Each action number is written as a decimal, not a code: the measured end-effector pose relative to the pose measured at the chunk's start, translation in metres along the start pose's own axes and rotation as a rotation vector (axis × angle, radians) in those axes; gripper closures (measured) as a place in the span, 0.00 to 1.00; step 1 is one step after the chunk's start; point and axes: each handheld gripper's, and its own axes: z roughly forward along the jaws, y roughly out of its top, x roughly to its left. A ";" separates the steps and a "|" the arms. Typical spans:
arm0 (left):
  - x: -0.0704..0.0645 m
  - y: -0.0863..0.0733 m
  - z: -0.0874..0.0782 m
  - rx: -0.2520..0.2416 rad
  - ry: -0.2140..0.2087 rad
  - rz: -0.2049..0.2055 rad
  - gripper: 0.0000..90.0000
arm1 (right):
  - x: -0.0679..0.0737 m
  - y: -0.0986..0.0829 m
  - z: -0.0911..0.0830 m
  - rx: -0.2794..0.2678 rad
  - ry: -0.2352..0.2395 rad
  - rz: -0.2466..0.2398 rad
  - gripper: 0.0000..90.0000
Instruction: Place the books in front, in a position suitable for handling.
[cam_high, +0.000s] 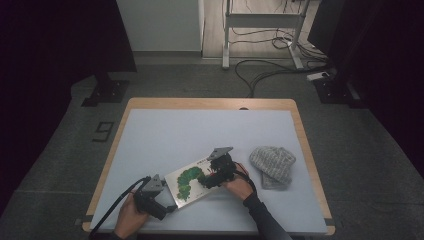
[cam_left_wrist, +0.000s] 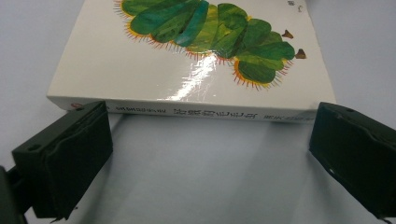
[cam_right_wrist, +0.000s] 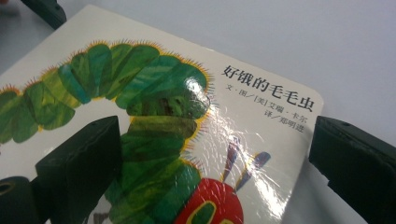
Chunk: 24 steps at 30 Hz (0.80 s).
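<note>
A white picture book (cam_high: 189, 183) with a green caterpillar on its cover lies flat near the table's front edge. My left gripper (cam_high: 169, 203) is at the book's near-left end, held in a hand. In the left gripper view its jaws (cam_left_wrist: 210, 128) stand open, level with the printed spine of the book (cam_left_wrist: 187, 65) and just short of it. My right gripper (cam_high: 209, 180) hovers over the book's right end. In the right gripper view it (cam_right_wrist: 215, 140) is open, one jaw above the cover of the book (cam_right_wrist: 154, 116), the other past its edge over the mat.
A grey knitted hat (cam_high: 272, 164) lies on the pale mat (cam_high: 200, 135) to the right of the book. The wooden table rim (cam_high: 310, 165) frames the mat. Cables (cam_high: 265, 70) and desk legs sit on the floor behind.
</note>
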 end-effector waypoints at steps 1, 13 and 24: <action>0.000 0.000 0.000 -0.001 0.000 0.000 0.00 | 0.001 0.000 -0.004 0.010 -0.016 -0.013 0.02; -0.001 0.000 0.000 -0.001 0.007 0.006 0.00 | -0.006 -0.004 -0.038 -0.011 -0.055 -0.007 0.00; 0.002 -0.014 -0.013 0.014 0.072 -0.023 0.00 | -0.011 -0.011 -0.068 -0.033 -0.096 -0.006 0.00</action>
